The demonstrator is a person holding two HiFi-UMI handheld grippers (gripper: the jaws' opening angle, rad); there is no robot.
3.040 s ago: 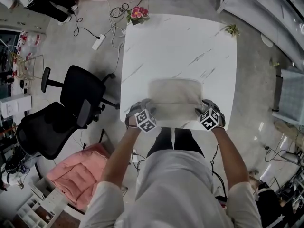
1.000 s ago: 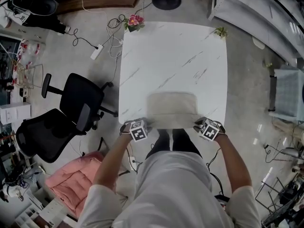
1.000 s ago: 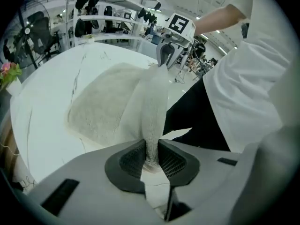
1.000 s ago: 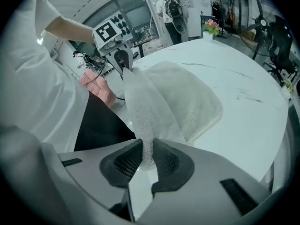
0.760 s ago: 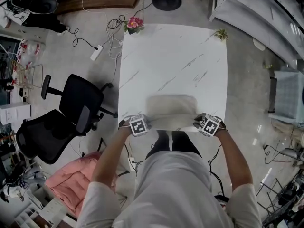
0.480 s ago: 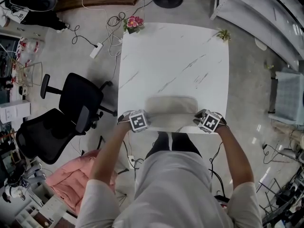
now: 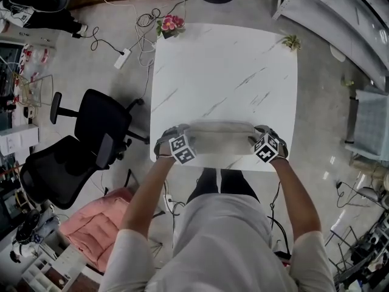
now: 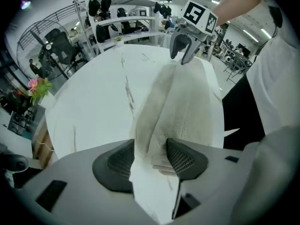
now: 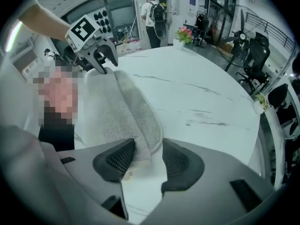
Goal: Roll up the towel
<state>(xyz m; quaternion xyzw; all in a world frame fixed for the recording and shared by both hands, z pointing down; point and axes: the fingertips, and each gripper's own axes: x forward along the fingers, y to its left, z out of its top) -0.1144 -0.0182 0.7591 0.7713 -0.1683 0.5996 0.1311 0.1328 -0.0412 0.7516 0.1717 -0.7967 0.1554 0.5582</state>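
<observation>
Your left gripper point(image 8: 149, 159) and right gripper point(image 9: 149, 162), jaws just spread, straddle the ends of the beige terry towel point(image 7: 220, 137), probably to regrip

The left arm point(image 7: 149, 193) and right arm point(image 7: 295, 193) reached forward, tongs pointing steeply down. The left tongs point(image 8: 149, 157) and right tongs point(image 9: 149, 159) had just been opening, each with a towel point(image 7: 220, 137) end loose between its parted jaws.

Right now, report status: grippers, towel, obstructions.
Left gripper, right gripper: jaws just opened, towel ends between them, unpinched. Towel partly rolled near table edge. Nothing blocking; flowers at far corner.
</observation>
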